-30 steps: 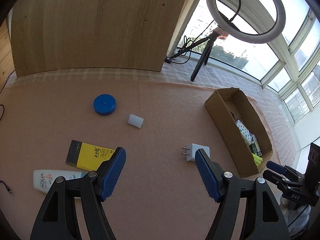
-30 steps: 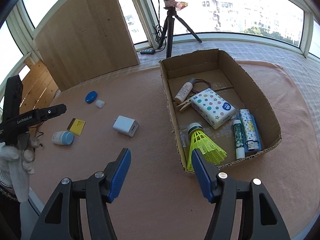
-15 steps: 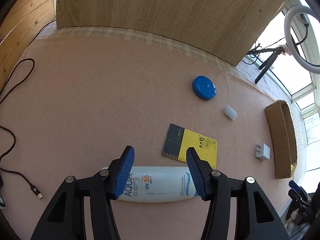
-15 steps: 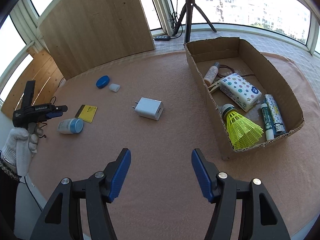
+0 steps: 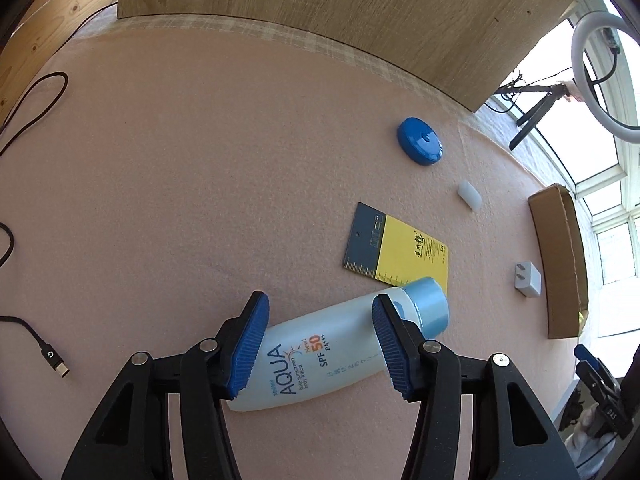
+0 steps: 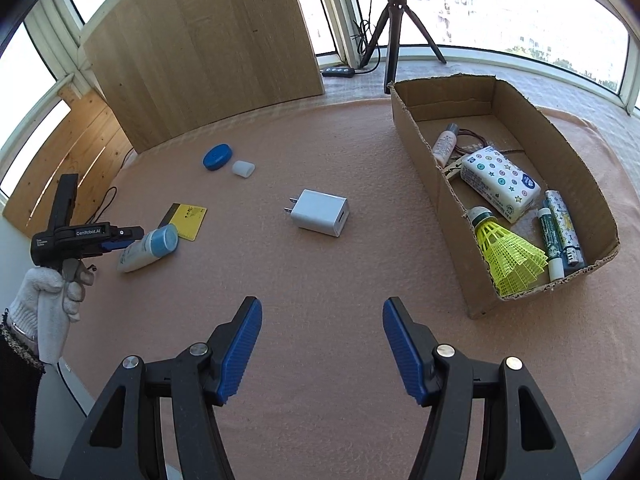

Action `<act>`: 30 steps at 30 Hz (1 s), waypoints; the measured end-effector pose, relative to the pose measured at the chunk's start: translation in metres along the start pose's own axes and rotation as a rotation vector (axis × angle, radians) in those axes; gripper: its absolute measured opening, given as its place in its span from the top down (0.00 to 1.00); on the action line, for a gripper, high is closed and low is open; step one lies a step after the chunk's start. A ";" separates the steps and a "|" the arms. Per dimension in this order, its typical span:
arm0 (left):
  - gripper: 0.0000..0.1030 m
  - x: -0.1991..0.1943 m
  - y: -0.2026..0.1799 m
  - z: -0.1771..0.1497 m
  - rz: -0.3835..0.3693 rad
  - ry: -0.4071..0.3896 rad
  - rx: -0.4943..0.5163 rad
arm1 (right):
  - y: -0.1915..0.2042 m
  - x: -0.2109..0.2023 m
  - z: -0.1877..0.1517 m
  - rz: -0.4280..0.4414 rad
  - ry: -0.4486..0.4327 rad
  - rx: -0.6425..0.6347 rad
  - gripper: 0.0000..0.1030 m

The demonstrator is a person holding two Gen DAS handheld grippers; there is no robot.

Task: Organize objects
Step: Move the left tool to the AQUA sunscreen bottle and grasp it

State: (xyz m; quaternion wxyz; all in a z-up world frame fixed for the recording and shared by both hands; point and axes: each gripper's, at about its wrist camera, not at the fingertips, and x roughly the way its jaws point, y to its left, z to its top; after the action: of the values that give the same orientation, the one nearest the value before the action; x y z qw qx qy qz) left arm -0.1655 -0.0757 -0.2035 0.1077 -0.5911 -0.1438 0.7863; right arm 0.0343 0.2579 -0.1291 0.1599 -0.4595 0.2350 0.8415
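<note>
A white sunscreen bottle (image 5: 332,348) with a blue cap lies slanted on the pink mat. My left gripper (image 5: 320,300) points down over it, one pad at its base end and the other at its shoulder, closed on its body. The right wrist view shows the same bottle (image 6: 144,252) at the tips of the left gripper (image 6: 124,236). My right gripper (image 6: 322,304) stands open over bare mat with nothing between its pads. Also loose on the mat are a white charger (image 6: 320,212), a yellow card (image 5: 400,248), a blue round lid (image 5: 420,146) and a small white cap (image 5: 469,196).
A cardboard box (image 6: 432,184) at the right holds a yellow shuttlecock, a tissue pack and several tubes. A wooden board (image 6: 200,48) stands behind the mat, a tripod (image 6: 394,28) beside it. A black cable (image 5: 52,356) lies at the left edge. A gloved hand (image 6: 44,300) holds the left gripper.
My left gripper swung left and down from near the charger to the bottle, and its jaws narrowed. The bottle has turned, its cap now by the card. The right gripper shifted slightly left.
</note>
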 end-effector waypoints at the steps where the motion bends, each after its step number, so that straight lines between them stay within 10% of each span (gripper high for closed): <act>1: 0.45 -0.001 -0.002 -0.003 -0.006 -0.002 0.004 | 0.002 0.001 0.000 0.003 0.003 -0.003 0.43; 30: 0.67 0.024 -0.096 -0.106 -0.192 0.018 0.059 | 0.048 0.038 -0.004 0.082 0.078 -0.077 0.43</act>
State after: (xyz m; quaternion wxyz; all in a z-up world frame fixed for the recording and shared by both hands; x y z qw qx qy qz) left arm -0.0700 0.0324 -0.2190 0.2012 -0.5782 -0.1758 0.7709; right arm -0.0055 0.2176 -0.1512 0.0984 -0.4879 0.2269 0.8372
